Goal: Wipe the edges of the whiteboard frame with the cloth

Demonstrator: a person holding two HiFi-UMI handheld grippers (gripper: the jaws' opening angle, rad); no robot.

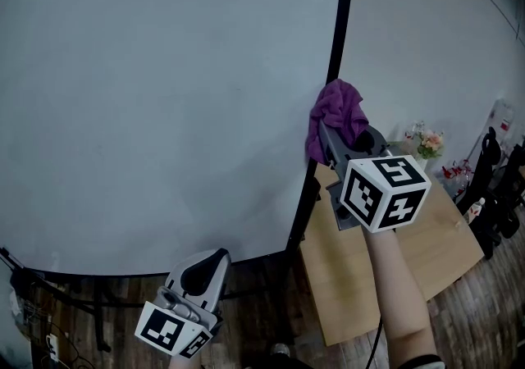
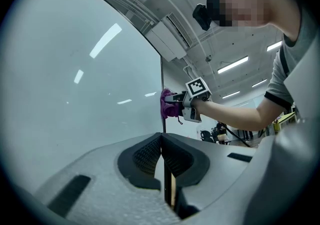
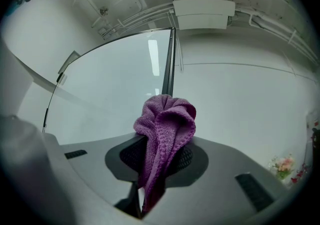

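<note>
Wide white whiteboard (image 1: 164, 97) filled most of the view, its thin black frame edge (image 1: 339, 23) running down the right side, with a light wooden surface (image 1: 447, 232) beyond it. Right gripper (image 1: 330, 136): jaws clamped on a crumpled purple knit cloth (image 1: 338, 113), which was bunched against the frame edge (roughly mid-height). Left gripper (image 1: 215, 257): low, well apart from the cloth, jaws closed together with nothing between them.

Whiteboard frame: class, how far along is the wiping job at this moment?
Done: the purple cloth is clamped in the right gripper. In hand: the cloth sits against the frame's black right edge, partway up. Left: nothing shows which stretches are already wiped, so the rest of that edge and the bottom edge may remain. The left gripper is shut, empty and idle down low.
</note>
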